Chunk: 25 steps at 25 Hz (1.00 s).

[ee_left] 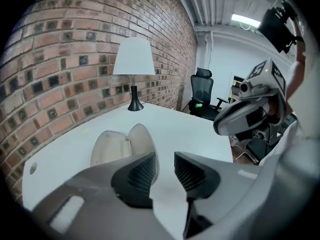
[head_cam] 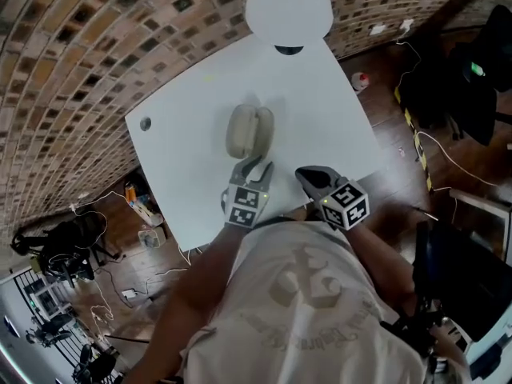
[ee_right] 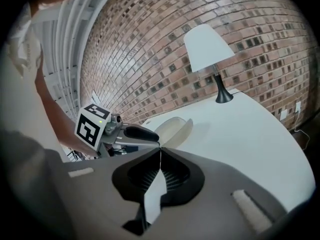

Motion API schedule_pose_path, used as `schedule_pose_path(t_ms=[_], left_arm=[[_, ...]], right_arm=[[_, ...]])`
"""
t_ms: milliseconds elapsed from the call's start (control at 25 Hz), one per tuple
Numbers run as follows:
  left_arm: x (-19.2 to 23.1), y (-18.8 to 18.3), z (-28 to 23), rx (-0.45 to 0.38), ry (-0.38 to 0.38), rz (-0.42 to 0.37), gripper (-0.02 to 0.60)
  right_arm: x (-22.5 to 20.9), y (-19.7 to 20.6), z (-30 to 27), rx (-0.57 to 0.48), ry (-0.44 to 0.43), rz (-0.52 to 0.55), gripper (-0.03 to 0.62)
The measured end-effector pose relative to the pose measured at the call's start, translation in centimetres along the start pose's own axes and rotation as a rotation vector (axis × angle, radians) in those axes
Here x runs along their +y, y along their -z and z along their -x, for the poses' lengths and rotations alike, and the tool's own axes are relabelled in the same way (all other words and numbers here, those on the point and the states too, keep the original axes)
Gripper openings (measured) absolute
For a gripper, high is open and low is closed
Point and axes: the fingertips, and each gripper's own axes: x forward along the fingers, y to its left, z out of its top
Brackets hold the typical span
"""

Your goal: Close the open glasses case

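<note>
An open beige glasses case (head_cam: 250, 131) lies on the white table (head_cam: 324, 94), its two shells spread apart. My left gripper (head_cam: 254, 167) hovers just on the near side of the case, open, with nothing between its pads. In the left gripper view the case (ee_left: 122, 148) sits just beyond the left gripper (ee_left: 165, 168), behind its left fingertip. My right gripper (head_cam: 305, 174) is shut and empty, to the right of the case near the table's front edge. The right gripper view shows the right gripper (ee_right: 160, 150) with tips touching, and beyond it the case (ee_right: 175, 129) and the left gripper (ee_right: 140, 133).
A white table lamp (head_cam: 288, 5) stands at the far edge of the table, against the brick wall. A black office chair (ee_left: 202, 90) is beyond the table's right side. Cables and gear lie on the floor (head_cam: 76, 246) to the left.
</note>
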Motion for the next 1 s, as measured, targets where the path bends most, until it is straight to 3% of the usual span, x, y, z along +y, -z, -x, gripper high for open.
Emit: schedule_pose_path(t_ms=[320,600,640,760,1000], left_arm=[[2.7,-0.4,-3.9,0.108,-0.052,-0.015,0.194],[2.4,1.6,-6.5,0.233,-0.032,0.035,0.215],[2.6,1.8,-6.4,0.253,-0.038,0.045,0.193],[2.8,1.4,-6.0,0.250,-0.041,0.058,0.047],[2.3,0.8,-4.3,0.214,0.018,0.140,0.038]], right_arm=[[-1.2,0.4,0.1,-0.007,0.028,-0.030,0.011],[-2.0,0.6,0.2,-0.012,0.053,-0.062,0.011],[-2.1,0.5,0.2,-0.013,0.055,-0.064,0.011],[-2.4,0.5,0.3,-0.011,0.057,-0.064,0.011],[-2.3,0.5,0.0,-0.002,0.054,-0.061,0.011]])
